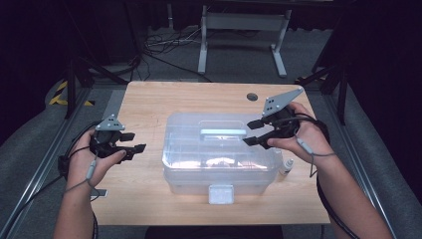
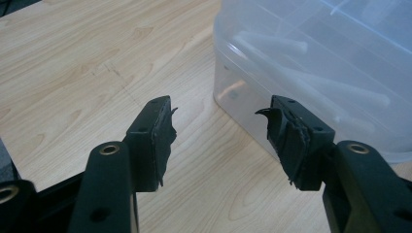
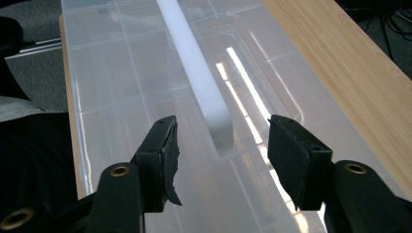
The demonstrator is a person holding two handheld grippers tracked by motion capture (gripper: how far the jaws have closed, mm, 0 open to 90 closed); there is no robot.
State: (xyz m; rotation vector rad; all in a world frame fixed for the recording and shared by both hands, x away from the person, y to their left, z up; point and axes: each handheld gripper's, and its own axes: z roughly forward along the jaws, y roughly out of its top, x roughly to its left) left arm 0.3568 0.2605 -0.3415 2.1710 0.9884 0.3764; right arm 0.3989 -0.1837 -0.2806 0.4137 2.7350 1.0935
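A clear plastic storage box [image 1: 219,154] with a lid sits in the middle of the wooden table [image 1: 149,104]. A white carry handle [image 1: 223,133] runs across the lid, and a white latch [image 1: 221,193] is on the near wall. My right gripper [image 1: 251,133] hovers over the box's right end, open, pointing left at the handle's end [image 3: 218,127]; nothing is between its jaws. My left gripper [image 1: 135,142] is open to the left of the box, its jaws empty, facing the box's wall [image 2: 291,87].
A small white bottle [image 1: 286,167] stands on the table by the box's right side. A round cable hole [image 1: 252,96] lies near the table's far edge. Beyond the table are a white frame's legs [image 1: 241,40] and loose cables on the floor.
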